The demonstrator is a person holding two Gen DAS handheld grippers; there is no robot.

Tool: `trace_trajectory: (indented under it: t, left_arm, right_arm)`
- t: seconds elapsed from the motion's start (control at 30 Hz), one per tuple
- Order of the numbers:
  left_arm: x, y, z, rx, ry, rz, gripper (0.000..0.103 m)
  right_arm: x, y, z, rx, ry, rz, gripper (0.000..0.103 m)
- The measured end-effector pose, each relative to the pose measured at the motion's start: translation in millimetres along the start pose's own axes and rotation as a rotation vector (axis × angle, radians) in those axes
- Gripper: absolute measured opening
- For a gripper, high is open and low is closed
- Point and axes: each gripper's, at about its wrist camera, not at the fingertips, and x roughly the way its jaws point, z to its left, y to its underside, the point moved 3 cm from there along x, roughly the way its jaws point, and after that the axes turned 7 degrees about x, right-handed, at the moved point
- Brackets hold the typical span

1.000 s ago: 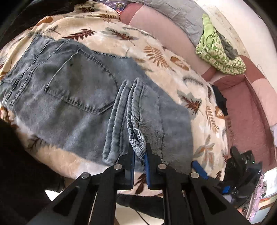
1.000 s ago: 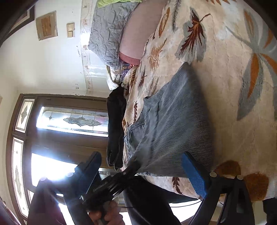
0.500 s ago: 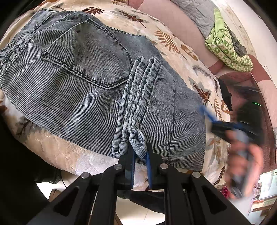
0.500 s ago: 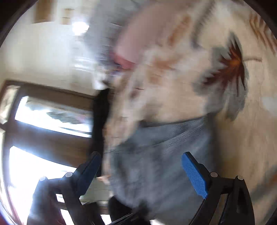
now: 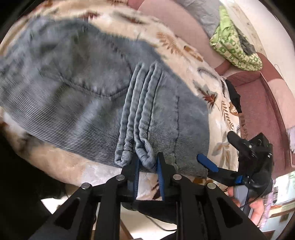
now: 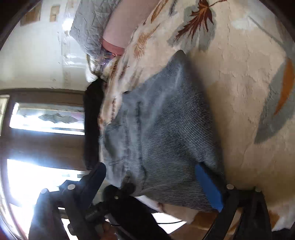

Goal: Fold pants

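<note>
Grey-blue jeans (image 5: 83,96) lie folded on a leaf-print blanket (image 5: 184,61), back pocket (image 5: 88,70) up. The leg hems (image 5: 140,120) are stacked in ridges across the middle. My left gripper (image 5: 148,166) is at the near edge and its jaws are opening; the rolled hem end (image 5: 146,158) sits loosely between the pads. My right gripper (image 5: 219,149) stands wide open at the right corner of the jeans. In the right wrist view the jeans (image 6: 166,129) fill the space ahead of the right gripper (image 6: 153,181), with nothing pinched.
A green patterned cloth (image 5: 236,46) and a grey quilt (image 5: 199,16) lie on the pink couch (image 5: 258,96) behind. A black garment (image 5: 234,96) hangs at the blanket's edge. A person's hand (image 5: 256,208) holds the right gripper. A bright window (image 6: 46,120) is at the left.
The left jaws, shut on the hem roll before, have parted around it. The right gripper has swung in to the right corner of the jeans.
</note>
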Motion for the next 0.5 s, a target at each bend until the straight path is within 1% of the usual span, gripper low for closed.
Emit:
trace_trajectory:
  t: [0.03,0.07,0.1,0.13,0.17,0.2,0.23,0.27,0.3,0.33,0.37,0.4,0.43,0.5]
  left_arm:
    - [-15.0,-1.5,-4.6,0.011,-0.016,-0.047,0.031]
    - [-27.7,-3.5,-11.0,0.032,-0.012,-0.096,0.040]
    - [-39.2,-6.4,-20.8,0.067,0.005,-0.144,0.043]
    - [-44.7,-9.0,-29.9,0.099,0.024,-0.170,0.044]
    - [-43.9,-11.9,-38.2,0.127,0.046,-0.181,0.046]
    - [-39.9,-13.5,-43.2,0.143,0.056,-0.177,0.046]
    - [-25.1,-14.9,-48.7,0.166,0.049,-0.143,0.046]
    - [-7.9,-14.3,-50.1,0.182,0.032,-0.095,0.046]
    - [4.7,-13.4,-47.3,0.189,0.013,-0.059,0.046]
    - [29.1,-9.3,-40.3,0.188,-0.035,0.019,0.045]
    - [39.6,-7.2,-34.3,0.195,-0.040,0.039,0.043]
    - [37.5,-7.3,-34.9,0.225,-0.043,-0.006,0.043]
    - [36.7,-6.4,-36.4,0.246,-0.051,-0.006,0.043]
    - [36.2,-6.8,-36.5,0.242,-0.048,-0.003,0.043]
  right_arm:
    - [0.1,-0.3,-1.1,0.000,0.003,0.009,0.099]
    - [0.1,-0.7,-3.2,0.001,-0.001,0.014,0.099]
    - [-0.6,-1.3,-5.1,0.003,-0.009,0.018,0.099]
    - [1.3,-3.3,-3.8,0.007,-0.014,0.019,0.099]
    - [-0.8,-4.8,-5.7,0.019,-0.022,0.023,0.099]
    - [-2.3,-6.3,-7.2,0.038,-0.030,0.030,0.099]
    - [-2.0,-7.6,-6.8,0.050,-0.031,0.042,0.099]
    - [-3.3,-9.6,-3.2,0.061,-0.032,0.059,0.099]
    - [-9.5,-13.7,1.0,0.068,-0.054,0.053,0.099]
    - [-17.2,-20.4,8.8,0.063,-0.087,0.033,0.099]
    - [-15.5,-26.5,18.0,0.054,-0.102,0.022,0.099]
    - [-21.3,-37.9,28.3,0.035,-0.118,0.003,0.099]
    - [-23.6,-48.1,35.0,0.025,-0.121,-0.012,0.099]
    - [-17.4,-77.0,44.4,0.020,-0.124,-0.020,0.099]
